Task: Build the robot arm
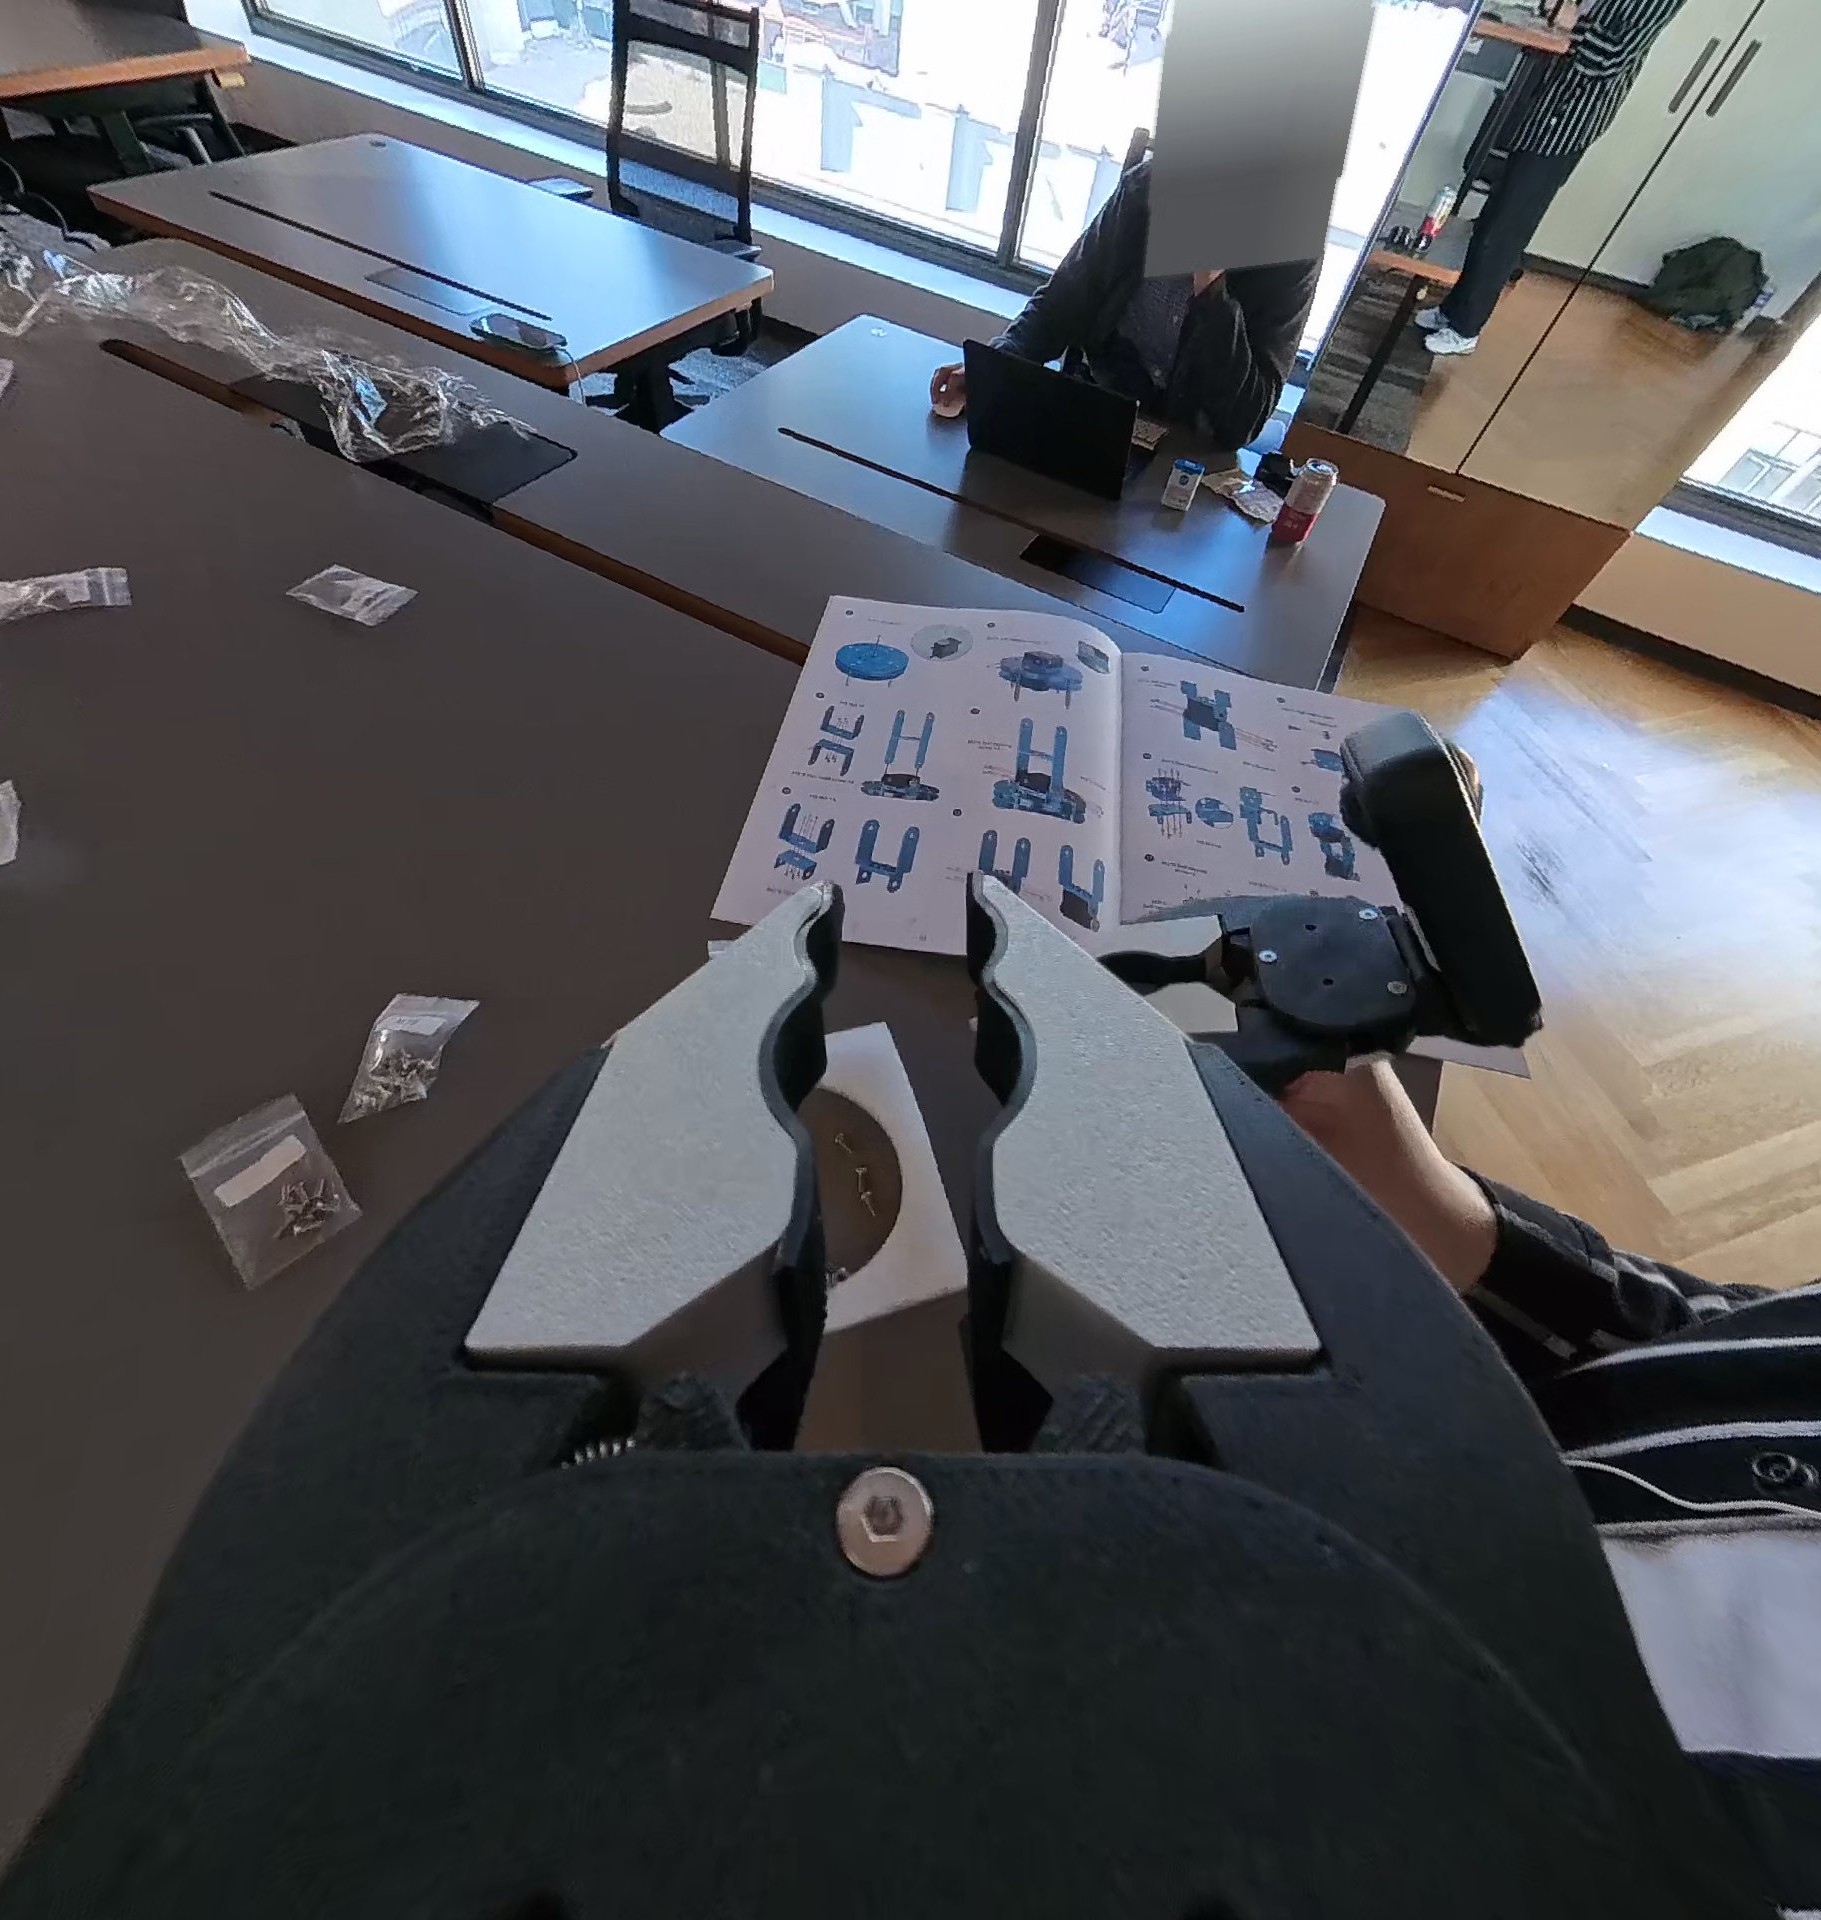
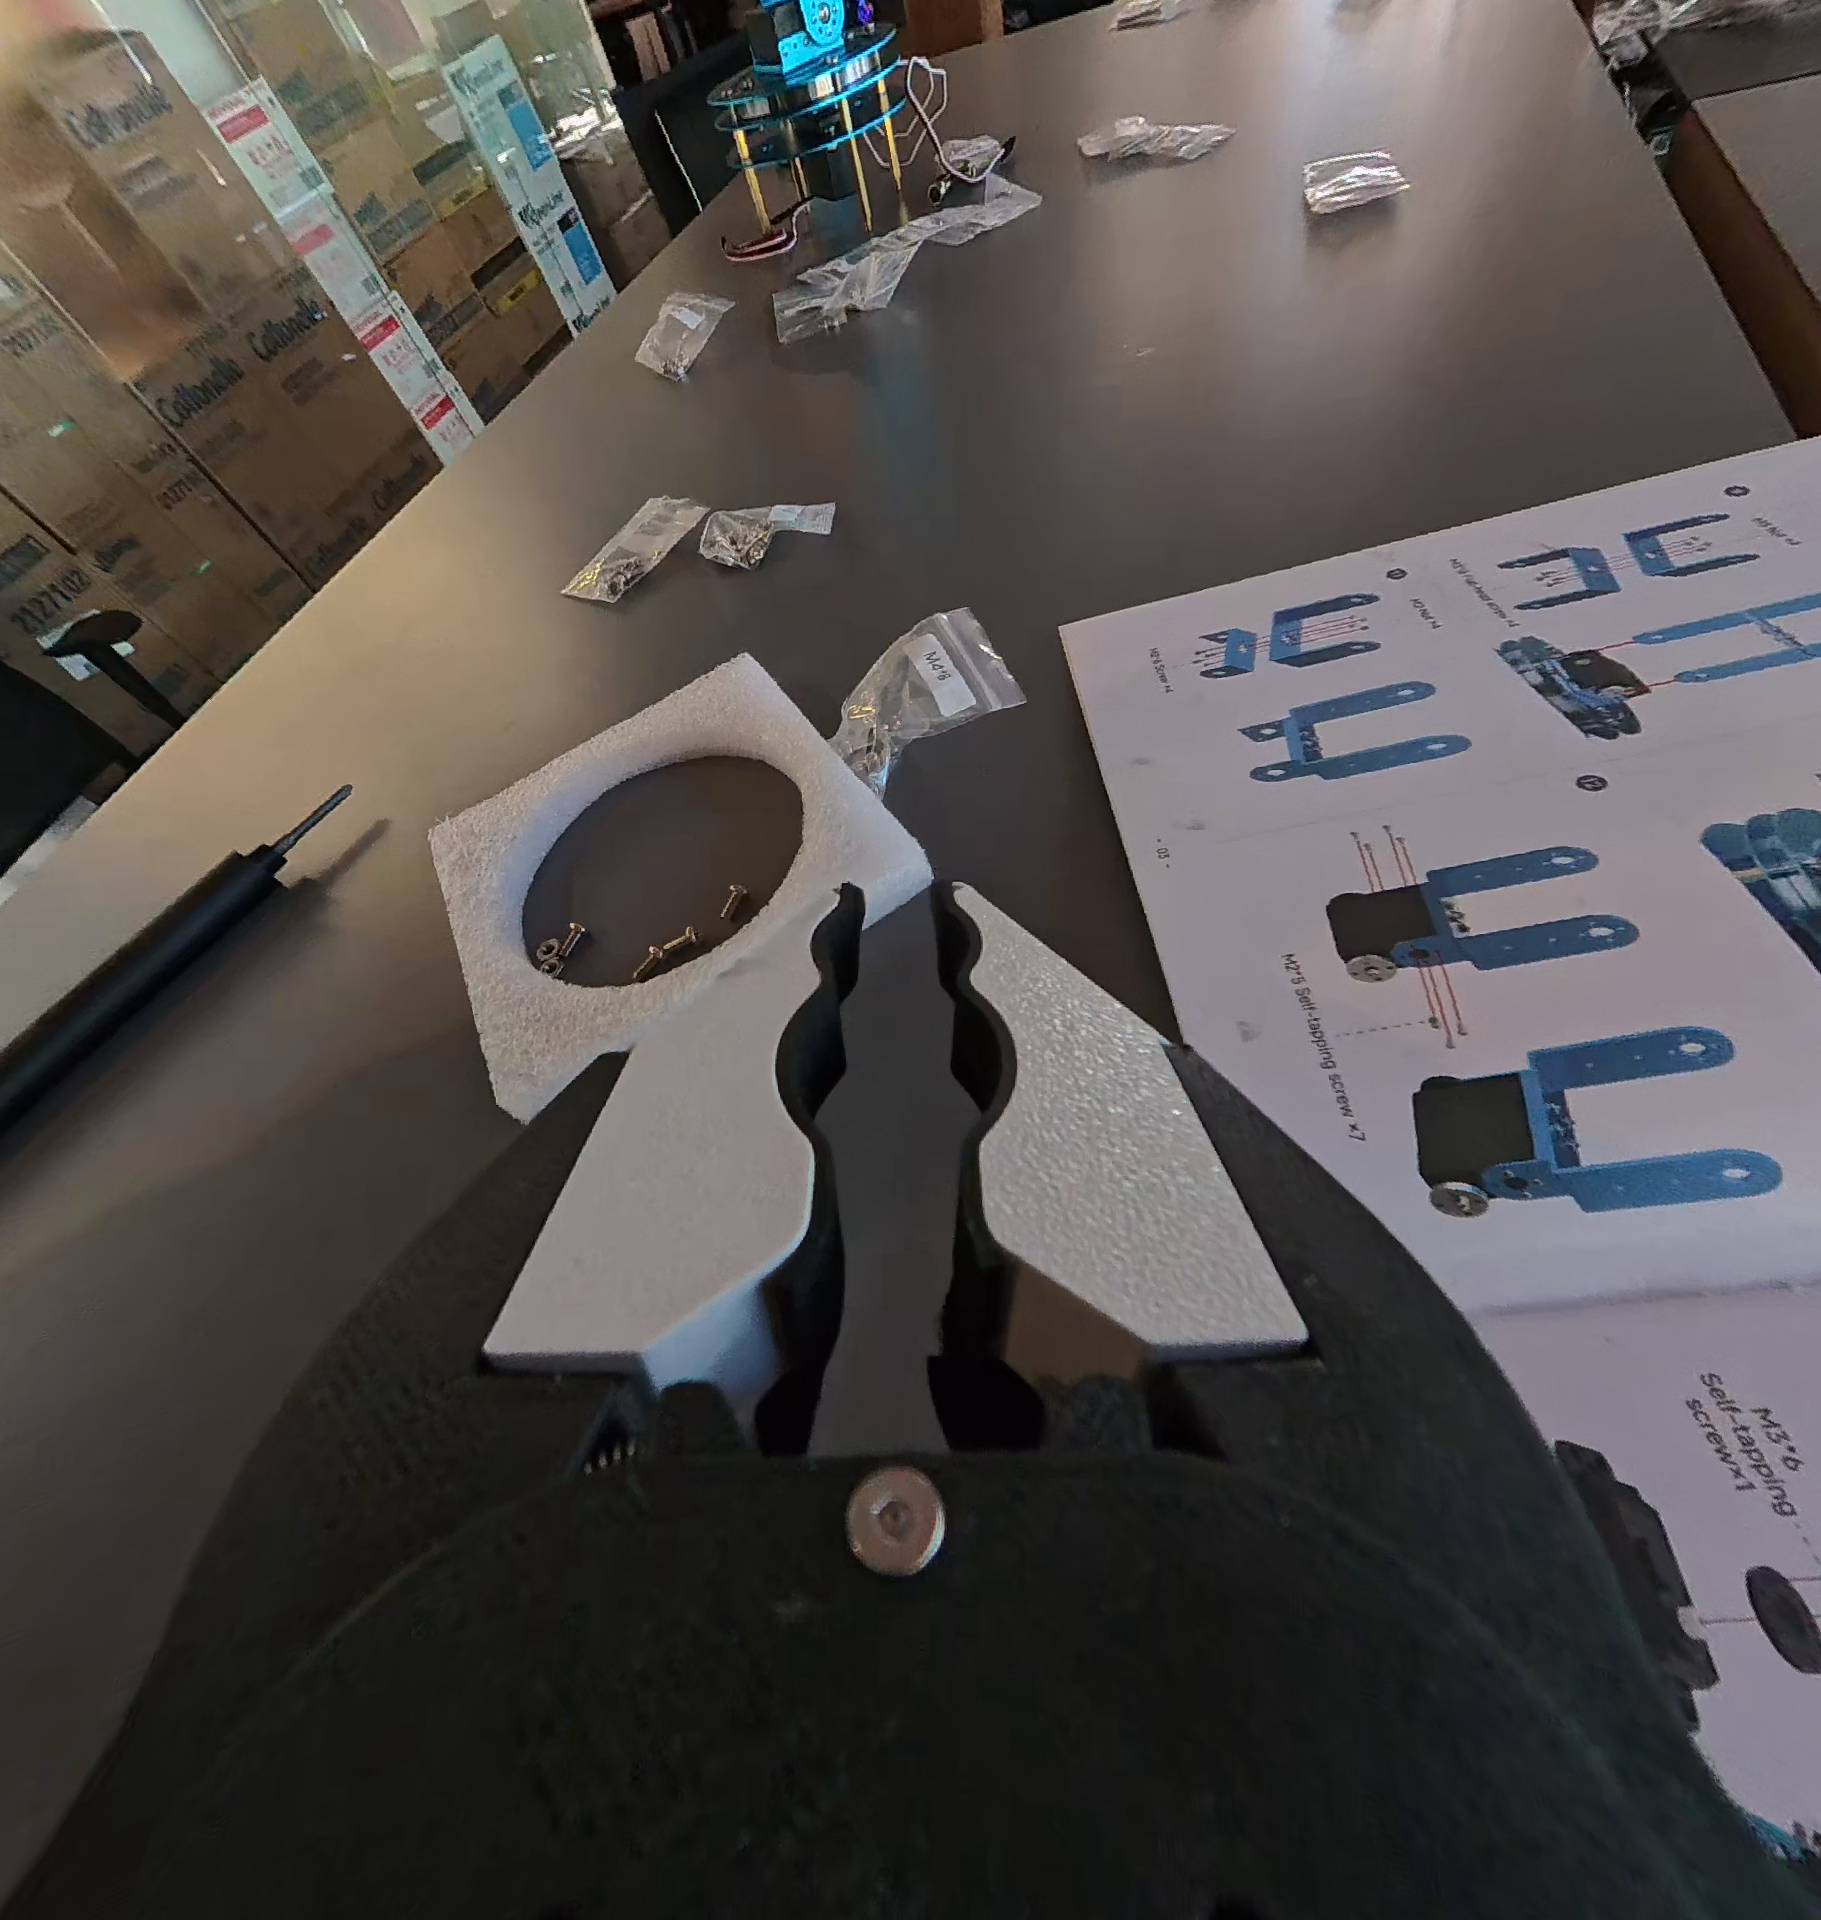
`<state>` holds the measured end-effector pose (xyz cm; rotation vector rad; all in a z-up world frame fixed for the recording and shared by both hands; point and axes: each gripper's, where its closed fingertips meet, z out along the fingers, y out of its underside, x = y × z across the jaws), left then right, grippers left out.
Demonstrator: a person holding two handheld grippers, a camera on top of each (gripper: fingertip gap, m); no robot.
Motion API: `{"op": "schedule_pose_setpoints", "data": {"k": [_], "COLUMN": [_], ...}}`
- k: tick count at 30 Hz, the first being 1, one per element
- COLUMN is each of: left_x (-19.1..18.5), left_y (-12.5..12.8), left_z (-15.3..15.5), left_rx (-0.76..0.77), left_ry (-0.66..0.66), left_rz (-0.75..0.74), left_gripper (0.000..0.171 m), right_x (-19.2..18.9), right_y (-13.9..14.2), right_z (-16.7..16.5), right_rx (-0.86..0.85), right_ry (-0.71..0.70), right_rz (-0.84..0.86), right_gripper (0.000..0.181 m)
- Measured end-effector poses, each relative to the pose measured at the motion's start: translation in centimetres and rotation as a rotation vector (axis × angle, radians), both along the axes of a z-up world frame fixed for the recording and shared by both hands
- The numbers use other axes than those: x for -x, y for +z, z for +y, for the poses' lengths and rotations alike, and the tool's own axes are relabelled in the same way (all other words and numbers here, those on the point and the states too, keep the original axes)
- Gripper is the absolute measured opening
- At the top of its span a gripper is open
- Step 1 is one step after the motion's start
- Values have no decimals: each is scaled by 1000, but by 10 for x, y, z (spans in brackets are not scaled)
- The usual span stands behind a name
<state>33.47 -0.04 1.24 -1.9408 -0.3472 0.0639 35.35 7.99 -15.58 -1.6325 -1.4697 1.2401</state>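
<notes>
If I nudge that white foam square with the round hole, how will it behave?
The white foam square looks light, so it would probably slide easily on the smooth table. Its thin ring may flex. The loose screws inside the hole might roll or get dragged.

Grey fingers (image 1: 1103, 1122) — black housing, striped sleeve (image 1: 1654, 1382).

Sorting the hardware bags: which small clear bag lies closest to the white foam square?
The labelled bag of screws beside the foam square, touching its far right corner; the other bags lie farther up the table.
</notes>
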Motion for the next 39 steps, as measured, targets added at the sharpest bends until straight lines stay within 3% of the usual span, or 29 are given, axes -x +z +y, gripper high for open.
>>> {"op": "schedule_pose_setpoints", "data": {"k": [9,17,23,33,39], "left_x": [0,7,7,22,46], "left_y": [12,18,7,3,10], "left_z": [-57,-117,-125,-139,-182], "left_rx": [-57,-149,-124,-103,-203], "left_ry": [21,142,187,187,196], "left_rz": [-4,-63,-72,-66,-20], "left_gripper": [23,23,24,26,27], "right_x": [0,-3,-1,-1,0], "right_y": [1,9,5,8,11], "right_z": [8,-1,-7,3,11], "right_rx": [-2,-159,-183,-72,-101], "right_ry": [-52,-54,-17,-28,-69], "right_rz": [8,62,38,62,78], "right_gripper": [14,16,17,17,17]}}
